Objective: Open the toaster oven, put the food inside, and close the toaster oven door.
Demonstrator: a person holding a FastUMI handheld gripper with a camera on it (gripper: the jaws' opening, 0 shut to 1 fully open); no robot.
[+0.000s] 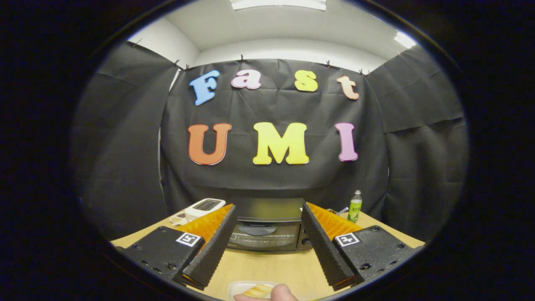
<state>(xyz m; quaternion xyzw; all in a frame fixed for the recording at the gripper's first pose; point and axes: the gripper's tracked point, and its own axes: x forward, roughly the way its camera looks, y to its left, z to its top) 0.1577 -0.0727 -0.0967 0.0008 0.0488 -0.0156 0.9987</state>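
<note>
Gripper view puts the toaster oven [267,228], door closed, on the wooden table [271,267] just beyond the gripper [267,209], whose 2 fingers are spread wide and grip nothing, framing it. Nearer, between the finger bases, a shallow dish [238,288] holds pale food [258,290], with a person's fingertip [282,294] at its rim. Left of the oven stand a white toaster [205,207] and a small tray [179,218]; a green-labelled bottle [355,207] stands right.

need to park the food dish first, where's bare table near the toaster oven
Bare wood lies between the open claw fingers, from the food dish up to the closed toaster oven. Crowded beside the oven: white toaster one side, bottle the other.
</note>
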